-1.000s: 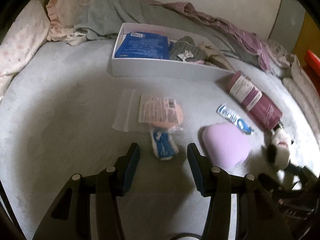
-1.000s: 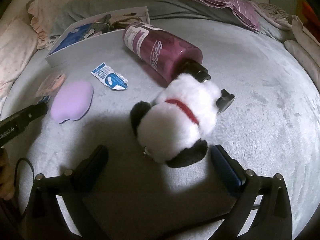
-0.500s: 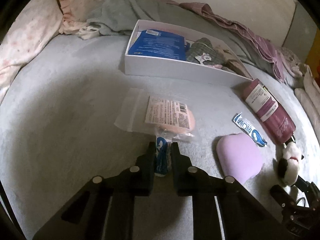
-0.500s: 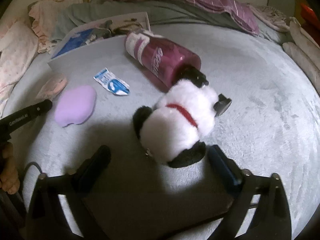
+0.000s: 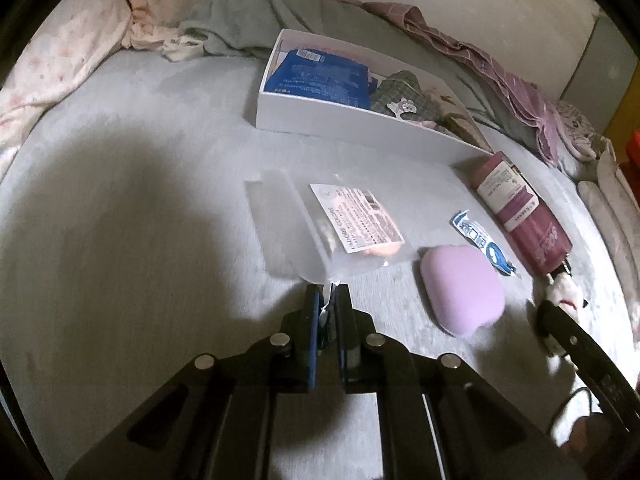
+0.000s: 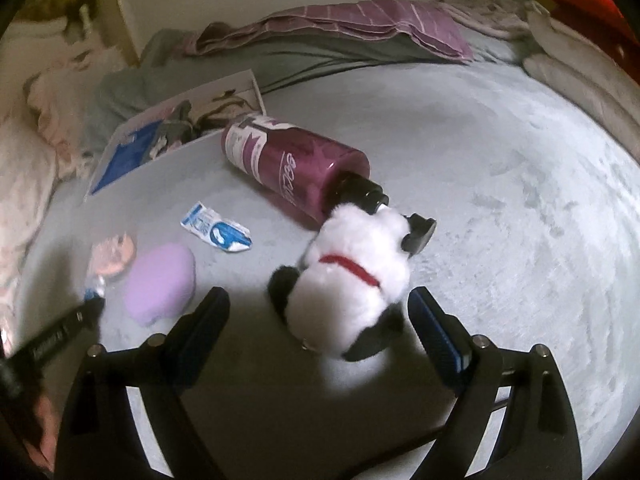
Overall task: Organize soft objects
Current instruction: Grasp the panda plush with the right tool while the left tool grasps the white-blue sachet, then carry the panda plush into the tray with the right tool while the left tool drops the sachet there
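My left gripper (image 5: 327, 296) is closing, its pads pinched on a small blue and white packet (image 5: 325, 314) at the near end of a clear bag (image 5: 304, 236) that holds a pink sponge and a label. The bag's near end is raised off the grey bed. A lilac sponge (image 5: 460, 292) lies just right of it. My right gripper (image 6: 316, 298) stands open around a black and white plush panda (image 6: 352, 288); the left pad is clear of it and the right pad is close to its side. The panda leans on the pump of a maroon bottle (image 6: 296, 164).
A white box (image 5: 360, 124) with a blue pack and folded cloth sits at the back. A blue and white sachet (image 6: 218, 232) lies between the lilac sponge (image 6: 160, 280) and the bottle. Pillows and rumpled clothes line the bed's far edge. A hand shows at the lower left.
The left jaws went from wide apart to pinched on the blue and white packet, and the clear bag has tilted up. The right gripper rolled a little and narrowed slightly around the panda.
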